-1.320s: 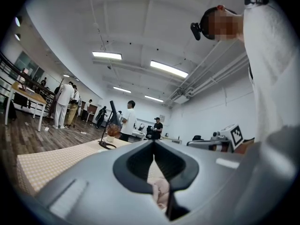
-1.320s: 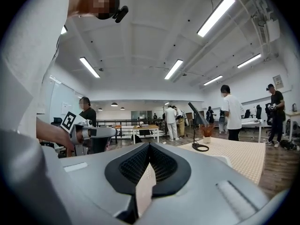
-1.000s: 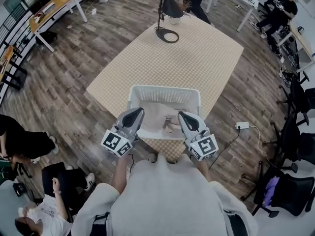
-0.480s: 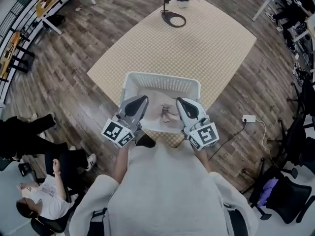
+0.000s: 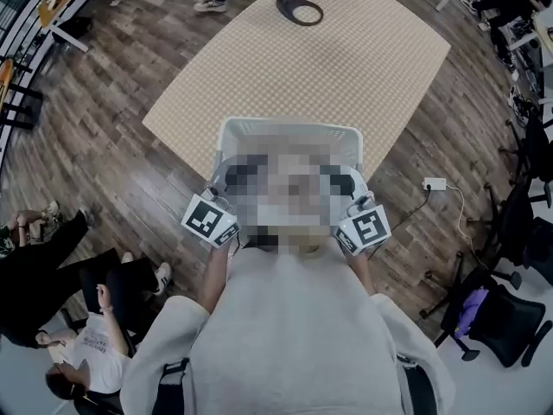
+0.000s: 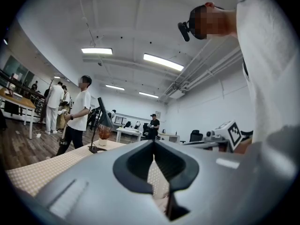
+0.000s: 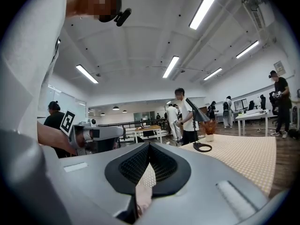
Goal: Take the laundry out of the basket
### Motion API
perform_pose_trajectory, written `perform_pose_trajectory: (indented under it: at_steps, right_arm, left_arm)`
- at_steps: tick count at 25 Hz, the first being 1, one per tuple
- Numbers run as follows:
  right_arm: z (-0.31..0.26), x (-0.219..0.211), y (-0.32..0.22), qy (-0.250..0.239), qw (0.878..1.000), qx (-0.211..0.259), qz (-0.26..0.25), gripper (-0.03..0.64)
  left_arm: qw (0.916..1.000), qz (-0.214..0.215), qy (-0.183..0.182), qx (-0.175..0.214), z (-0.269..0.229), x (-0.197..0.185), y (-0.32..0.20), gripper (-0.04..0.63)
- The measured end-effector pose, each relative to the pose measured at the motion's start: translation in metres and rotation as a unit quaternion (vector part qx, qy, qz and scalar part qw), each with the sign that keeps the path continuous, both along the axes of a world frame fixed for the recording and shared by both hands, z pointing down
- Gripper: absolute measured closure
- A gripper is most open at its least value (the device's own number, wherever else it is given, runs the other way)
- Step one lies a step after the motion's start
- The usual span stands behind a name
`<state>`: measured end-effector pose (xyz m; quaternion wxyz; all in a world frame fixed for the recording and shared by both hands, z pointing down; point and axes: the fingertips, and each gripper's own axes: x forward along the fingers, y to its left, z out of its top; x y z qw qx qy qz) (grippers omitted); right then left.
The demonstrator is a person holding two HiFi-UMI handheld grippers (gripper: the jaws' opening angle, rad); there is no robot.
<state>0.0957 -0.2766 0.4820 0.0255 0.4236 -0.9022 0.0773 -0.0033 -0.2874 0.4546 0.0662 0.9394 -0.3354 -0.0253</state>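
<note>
The white laundry basket (image 5: 289, 129) stands at the near edge of the beige checked table (image 5: 363, 59). A blurred patch covers its inside, so the laundry and both grippers' jaws are hidden in the head view. Only the left marker cube (image 5: 210, 221) and the right marker cube (image 5: 364, 229) show, at the basket's near corners. In the left gripper view my left gripper (image 6: 154, 143) is shut, with nothing seen between its tips. My right gripper (image 7: 149, 146) is also shut. Both point out level across the table, towards the room.
A black lamp with a ring base (image 5: 300, 11) stands at the table's far end. A power strip (image 5: 434, 184) lies on the wood floor to the right, near office chairs (image 5: 510, 318). A person sits at the lower left (image 5: 86, 353), and others stand beyond the table (image 6: 77, 111).
The beige laundry and the grippers' jaws seen over the basket earlier are now covered by a blurred patch. The marker cubes have stayed near the basket's near corners.
</note>
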Motion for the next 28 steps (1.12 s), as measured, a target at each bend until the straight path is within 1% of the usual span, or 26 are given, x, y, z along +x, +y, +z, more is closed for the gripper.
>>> perform_pose_trajectory:
  at_steps: [3,6,8,9,11,12,13,14,15,16,17,18,19,20,21,22,23,24,25,27,28]
  right_arm:
    - [0.003,0.003,-0.002,0.008,1.000,-0.005,0.015,0.618]
    - [0.007,0.003,-0.003,0.016,1.000,-0.008,0.019,0.618]
    - [0.010,0.002,-0.004,0.035,0.999,-0.009,0.017,0.618]
    - [0.012,0.001,-0.004,0.056,0.998,-0.007,0.015,0.618]
    - [0.019,-0.004,-0.003,0.120,0.993,0.002,0.002,0.618]
    - [0.024,-0.008,-0.002,0.160,0.987,0.009,-0.008,0.618]
    - [0.030,-0.014,-0.001,0.205,0.978,0.016,-0.023,0.618]
    - [0.038,-0.019,0.002,0.255,0.966,0.025,-0.041,0.618]
    - [0.046,-0.025,0.004,0.311,0.948,0.037,-0.061,0.618]
    - [0.055,-0.029,0.007,0.370,0.924,0.051,-0.081,0.618]
    - [0.066,-0.031,0.009,0.431,0.894,0.068,-0.099,0.618]
    - [0.076,-0.033,0.011,0.488,0.861,0.084,-0.115,0.618]
    - [0.086,-0.034,0.013,0.533,0.830,0.096,-0.130,0.618]
    - [0.094,-0.036,0.014,0.564,0.807,0.103,-0.144,0.618]
    - [0.100,-0.037,0.016,0.580,0.793,0.105,-0.156,0.618]
    - [0.104,-0.039,0.018,0.586,0.787,0.103,-0.165,0.618]
    - [0.105,-0.040,0.019,0.583,0.788,0.099,-0.171,0.618]
    - [0.106,-0.040,0.019,0.575,0.794,0.091,-0.174,0.618]
    - [0.107,-0.041,0.019,0.563,0.804,0.078,-0.178,0.618]
    - [0.113,-0.045,0.020,0.534,0.822,0.040,-0.191,0.617]
    - [0.117,-0.047,0.021,0.523,0.828,0.018,-0.202,0.615]
  left_arm:
    - [1.0000,0.003,0.000,-0.001,0.002,-0.007,-0.005,0.586]
    - [1.0000,0.001,0.003,-0.004,0.005,-0.013,-0.010,0.586]
    - [1.0000,-0.001,0.003,-0.004,0.006,-0.016,-0.010,0.586]
    - [1.0000,-0.004,0.003,-0.003,0.006,-0.019,-0.011,0.586]
    - [0.9999,-0.010,0.004,-0.002,0.005,-0.025,-0.011,0.586]
    - [0.9999,-0.014,0.006,-0.002,0.006,-0.028,-0.011,0.586]
    - [0.9998,-0.017,0.008,-0.002,0.006,-0.031,-0.011,0.586]
    - [0.9998,-0.019,0.009,-0.002,0.006,-0.033,-0.012,0.586]
    - [0.9997,-0.021,0.011,-0.002,0.007,-0.034,-0.012,0.586]
    - [0.9997,-0.022,0.013,-0.003,0.007,-0.035,-0.013,0.586]
    - [0.9997,-0.022,0.014,-0.003,0.007,-0.035,-0.013,0.586]
    - [0.9996,-0.022,0.014,-0.003,0.007,-0.035,-0.013,0.586]
    - [0.9997,-0.022,0.014,-0.003,0.008,-0.035,-0.013,0.586]
    - [0.9996,-0.022,0.014,-0.003,0.008,-0.035,-0.012,0.586]
    - [0.9996,-0.022,0.016,-0.003,0.008,-0.035,-0.012,0.586]
    - [0.9996,-0.022,0.019,-0.004,0.007,-0.036,-0.012,0.586]
    - [0.9995,-0.023,0.022,-0.003,0.006,-0.036,-0.012,0.586]
    - [0.9994,-0.023,0.024,-0.003,0.005,-0.036,-0.013,0.586]
    - [0.9994,-0.024,0.025,-0.003,0.005,-0.037,-0.013,0.586]
    - [0.9992,-0.025,0.030,-0.003,0.003,-0.038,-0.013,0.586]
    - [0.9990,-0.026,0.036,-0.004,0.001,-0.039,-0.012,0.586]
